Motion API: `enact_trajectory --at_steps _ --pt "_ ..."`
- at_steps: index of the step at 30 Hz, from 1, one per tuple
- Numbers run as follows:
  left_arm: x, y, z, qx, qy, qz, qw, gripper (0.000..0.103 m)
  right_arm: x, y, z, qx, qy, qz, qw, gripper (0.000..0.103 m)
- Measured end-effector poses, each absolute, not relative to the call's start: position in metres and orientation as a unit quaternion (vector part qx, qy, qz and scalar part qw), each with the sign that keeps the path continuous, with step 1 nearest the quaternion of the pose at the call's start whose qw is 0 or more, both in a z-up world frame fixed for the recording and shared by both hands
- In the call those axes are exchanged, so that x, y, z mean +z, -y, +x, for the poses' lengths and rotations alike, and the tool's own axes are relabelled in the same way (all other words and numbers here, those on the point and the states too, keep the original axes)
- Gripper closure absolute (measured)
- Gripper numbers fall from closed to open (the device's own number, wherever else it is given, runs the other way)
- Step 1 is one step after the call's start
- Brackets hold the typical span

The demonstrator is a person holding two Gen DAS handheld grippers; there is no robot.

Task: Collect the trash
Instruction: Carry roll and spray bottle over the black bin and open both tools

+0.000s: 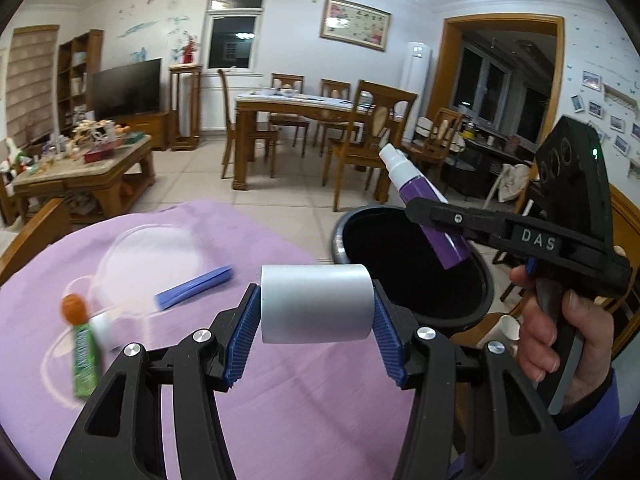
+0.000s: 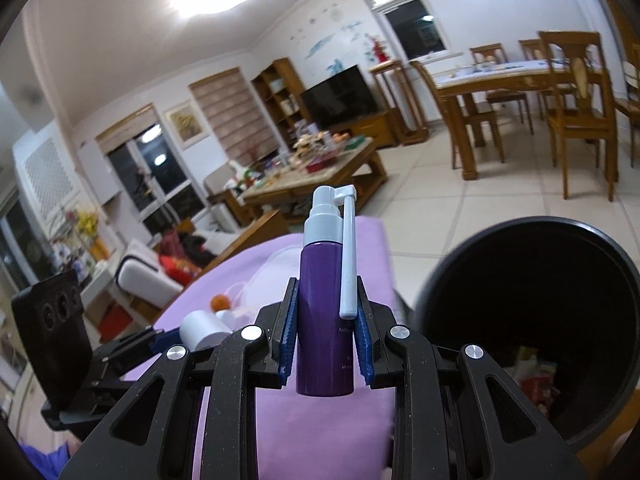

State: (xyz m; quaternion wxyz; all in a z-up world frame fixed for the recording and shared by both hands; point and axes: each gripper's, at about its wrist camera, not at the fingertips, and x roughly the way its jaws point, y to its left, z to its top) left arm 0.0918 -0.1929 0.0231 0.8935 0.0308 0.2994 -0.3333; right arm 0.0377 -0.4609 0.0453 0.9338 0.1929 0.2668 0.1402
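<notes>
My left gripper point(image 1: 316, 306) is shut on a white cylinder point(image 1: 316, 302), lying crosswise between the blue pads above the purple cloth point(image 1: 280, 392). My right gripper point(image 2: 325, 336) is shut on a purple spray bottle point(image 2: 322, 312) with a white nozzle, upright between its pads. In the left wrist view that bottle point(image 1: 432, 212) hangs over the rim of the black trash bin point(image 1: 416, 280), held by the right gripper point(image 1: 436, 220). The bin point(image 2: 532, 320) sits right of the cloth, with some rubbish at its bottom. The left gripper point(image 2: 176, 336) with the cylinder point(image 2: 200, 330) shows at lower left.
On the cloth lie a blue strip point(image 1: 194, 286), a green tube with an orange cap point(image 1: 82, 344), a small white bottle point(image 1: 106, 330) and a clear plastic bag point(image 1: 152, 256). A paper cup point(image 1: 508, 328) lies beside the bin. A hand point(image 1: 560, 340) grips the right tool. Dining table point(image 1: 304, 108), chairs, cluttered coffee table point(image 1: 80, 160) behind.
</notes>
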Motion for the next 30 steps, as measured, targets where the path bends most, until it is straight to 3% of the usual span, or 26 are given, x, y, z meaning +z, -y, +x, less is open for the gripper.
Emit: enact_trajectory --at_steps 18,30 --pt "-0.007 0.312 0.130 -0.401 -0.344 0.039 0.848 0.050 -0.010 0.600 0.003 0.032 -0.263 0.287 0.921 0.077" --pt "-0.036 0.371 0.128 -0.418 -0.369 0.078 0.826 0.050 -0.050 0.632 0.007 0.005 -0.277 0.315 0.908 0.077"
